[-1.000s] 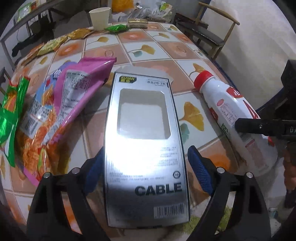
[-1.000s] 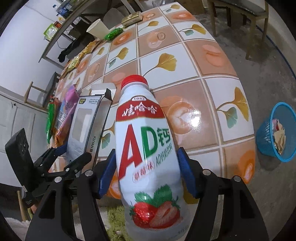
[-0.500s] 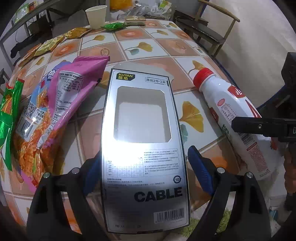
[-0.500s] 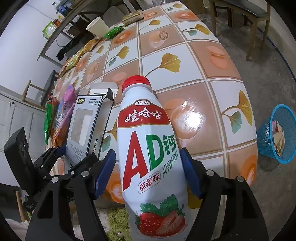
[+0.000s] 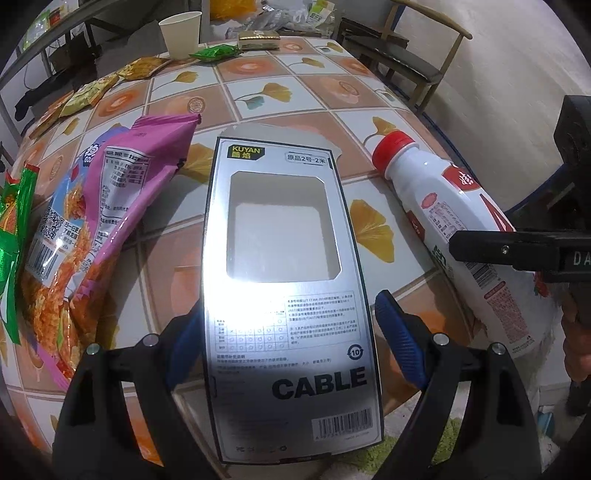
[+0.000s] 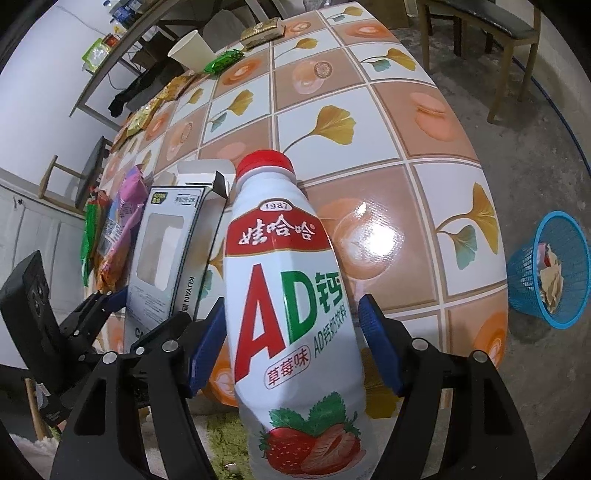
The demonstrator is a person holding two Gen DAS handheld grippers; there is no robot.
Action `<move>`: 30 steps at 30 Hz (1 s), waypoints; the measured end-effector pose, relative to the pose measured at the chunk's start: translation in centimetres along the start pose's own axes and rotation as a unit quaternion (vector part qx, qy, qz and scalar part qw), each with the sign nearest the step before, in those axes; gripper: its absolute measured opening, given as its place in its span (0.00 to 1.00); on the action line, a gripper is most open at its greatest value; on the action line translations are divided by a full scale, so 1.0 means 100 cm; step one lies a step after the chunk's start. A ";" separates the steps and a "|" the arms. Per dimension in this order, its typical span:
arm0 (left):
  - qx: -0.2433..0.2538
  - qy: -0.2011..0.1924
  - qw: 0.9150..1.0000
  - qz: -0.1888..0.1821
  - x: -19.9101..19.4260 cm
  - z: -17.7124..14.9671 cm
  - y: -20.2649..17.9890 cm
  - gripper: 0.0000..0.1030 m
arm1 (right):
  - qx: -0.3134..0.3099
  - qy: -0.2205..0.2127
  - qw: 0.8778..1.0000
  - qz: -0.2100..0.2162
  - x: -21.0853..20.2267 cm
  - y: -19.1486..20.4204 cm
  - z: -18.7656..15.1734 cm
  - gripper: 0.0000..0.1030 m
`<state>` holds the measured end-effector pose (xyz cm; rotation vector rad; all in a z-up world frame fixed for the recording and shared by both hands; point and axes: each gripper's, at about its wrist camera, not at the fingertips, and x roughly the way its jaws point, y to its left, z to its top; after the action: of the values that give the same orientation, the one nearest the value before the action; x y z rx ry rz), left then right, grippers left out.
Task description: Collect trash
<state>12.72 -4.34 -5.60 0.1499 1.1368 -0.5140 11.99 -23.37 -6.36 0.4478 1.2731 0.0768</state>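
Nearest the left wrist camera, a silver cable box (image 5: 291, 295) with a cut-out window, black edging, the word "CABLE" and a barcode is seen between the blue pads of the left gripper (image 5: 288, 336); the left pad is met by the box edge, while a narrow gap is left at the right pad, so a firm grip cannot be confirmed. In the right view, a white bottle (image 6: 291, 310) with a red cap, red and green "AD" lettering and a strawberry picture is framed by the right gripper (image 6: 291, 343), whose pads stand slightly off its sides. Both items overhang the near edge of the tiled table (image 6: 369, 122). Beside the box, a pink snack bag (image 5: 107, 206) is laid. Farther off, a paper cup (image 5: 181, 33) is seen. A blue basket (image 6: 550, 273) stands on the floor. Compared with a second earlier, both items appear lifted slightly and drawn nearer.
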 end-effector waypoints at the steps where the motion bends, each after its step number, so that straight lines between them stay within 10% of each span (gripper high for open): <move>1: 0.000 0.000 1.000 0.000 0.000 0.000 0.000 0.81 | -0.001 0.000 1.000 -0.001 0.000 0.000 0.000 0.70; 19: 0.050 -0.024 0.997 0.045 0.008 -0.006 -0.011 0.88 | -0.042 0.008 0.999 -0.014 0.009 0.008 -0.009 0.94; 30: 0.035 -0.043 0.998 0.005 0.003 -0.007 0.000 0.92 | -0.053 0.005 0.999 -0.011 0.008 0.006 -0.011 0.94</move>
<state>12.29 -4.19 -6.19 0.1927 1.0349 -0.5462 11.33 -22.24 -7.07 0.3425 1.2762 0.1271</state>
